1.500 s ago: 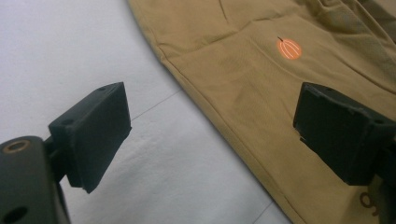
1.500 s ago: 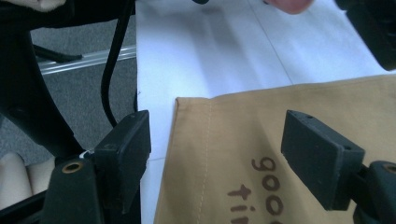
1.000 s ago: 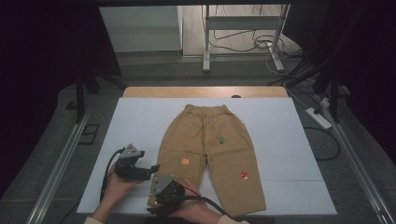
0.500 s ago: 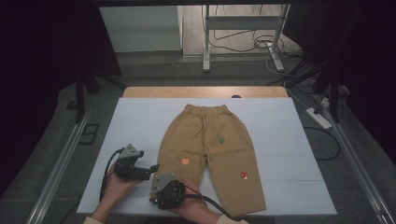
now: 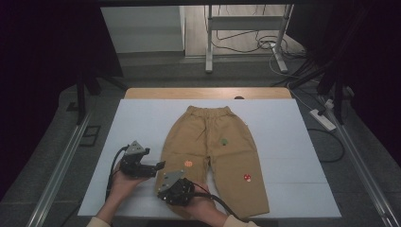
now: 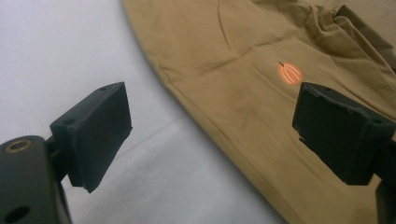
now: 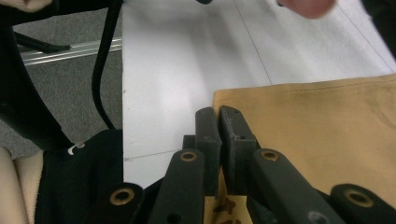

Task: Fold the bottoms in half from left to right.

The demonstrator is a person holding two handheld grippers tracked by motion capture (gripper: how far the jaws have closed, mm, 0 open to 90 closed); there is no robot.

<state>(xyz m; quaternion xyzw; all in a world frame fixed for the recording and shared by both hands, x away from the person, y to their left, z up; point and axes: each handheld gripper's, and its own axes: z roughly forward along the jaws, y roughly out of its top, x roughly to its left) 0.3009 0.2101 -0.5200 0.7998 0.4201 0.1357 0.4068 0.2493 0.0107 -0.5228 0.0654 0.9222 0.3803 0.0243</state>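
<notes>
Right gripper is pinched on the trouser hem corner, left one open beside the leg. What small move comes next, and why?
Probably bring the left gripper onto the trousers' leg edge and close it. Its jaws stand wide open over that edge near the orange pumpkin patch, gripping nothing, while the right gripper has just closed on the hem corner. A second hold seems needed before lifting or folding.

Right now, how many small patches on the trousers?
3 on the trousers: orange patch on the left leg, green patch on the upper right leg, red patch lower on the right leg. The underside may hide more.
</notes>
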